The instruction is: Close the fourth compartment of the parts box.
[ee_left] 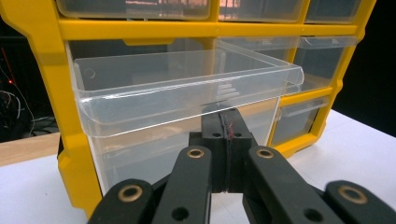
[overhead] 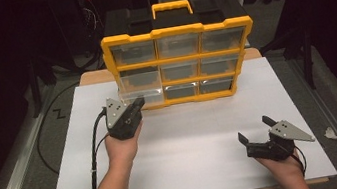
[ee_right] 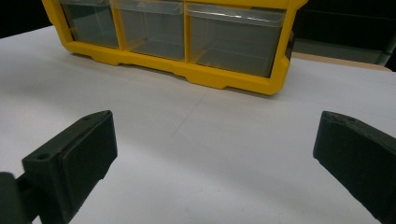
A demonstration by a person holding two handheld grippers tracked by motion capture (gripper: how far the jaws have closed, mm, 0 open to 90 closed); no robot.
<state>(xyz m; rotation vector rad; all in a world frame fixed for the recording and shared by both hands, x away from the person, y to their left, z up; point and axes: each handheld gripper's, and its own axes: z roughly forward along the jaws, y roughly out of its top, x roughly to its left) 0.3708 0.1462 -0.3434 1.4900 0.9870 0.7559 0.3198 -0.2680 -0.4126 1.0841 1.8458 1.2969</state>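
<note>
A yellow organiser (overhead: 176,31) with clear drawers stands at the back of the white table. Its bottom-left drawer (ee_left: 187,88) is pulled partway out. My left gripper (overhead: 133,104) is right at that drawer, and its jaws are pressed together. In the left gripper view the left gripper's tips (ee_left: 224,114) sit under the drawer's front lip, against its front wall. I see nothing between the jaws. My right gripper (overhead: 255,131) rests near the table's front right, jaws wide open and holding nothing. It faces the organiser's bottom row (ee_right: 233,42) from a distance.
The white board (overhead: 189,147) covers the table, with bare surface between the two grippers. A black cable (overhead: 95,151) trails from the left gripper off the front edge. A small white scrap (overhead: 330,133) lies on the floor at the right.
</note>
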